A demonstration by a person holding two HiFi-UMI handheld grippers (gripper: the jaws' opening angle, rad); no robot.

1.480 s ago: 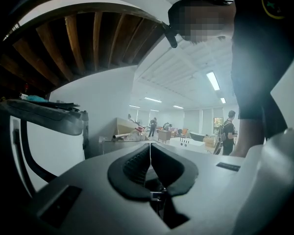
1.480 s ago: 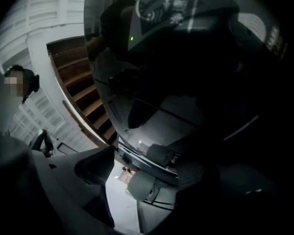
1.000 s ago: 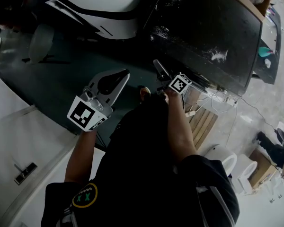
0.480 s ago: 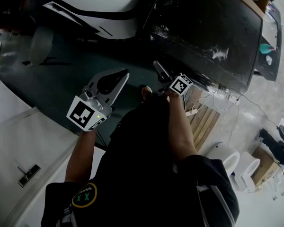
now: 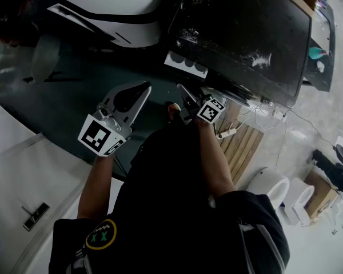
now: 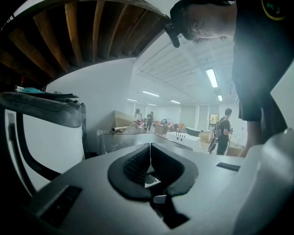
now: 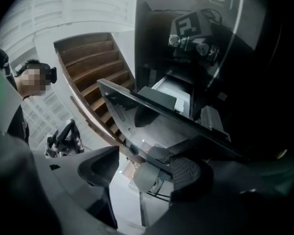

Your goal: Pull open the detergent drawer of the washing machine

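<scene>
Left edge: a white panel (image 5: 23,170) fills the lower left corner. A wide stretch of dark floor (image 5: 68,90) lies between it and the grippers.
Left gripper (image 6: 148,148): held out over the floor, well apart from the machine. Its jaws meet tip to tip with nothing in them.
Drawer (image 5: 186,65): partly out of the dark machine (image 5: 246,33), at the left end of its near edge in the head view. It is just beyond the right gripper, and its white tray with dark round marks shows.
Drawer axis: it points out of the machine toward the person. In the right gripper view its dark front runs long from upper left to lower right, and the tray reaches back into the machine behind it.
Right gripper (image 7: 144,163): jaws about half apart and closing. The lower lip of the drawer's front stands between them. The right pad is close against the lip and the left pad is clear of it.
Right edge: a wooden pallet (image 5: 243,144) lies under the machine, and white tubs (image 5: 268,190) stand on the pale ground beyond.
Near side: the person's body is close behind both grippers.
</scene>
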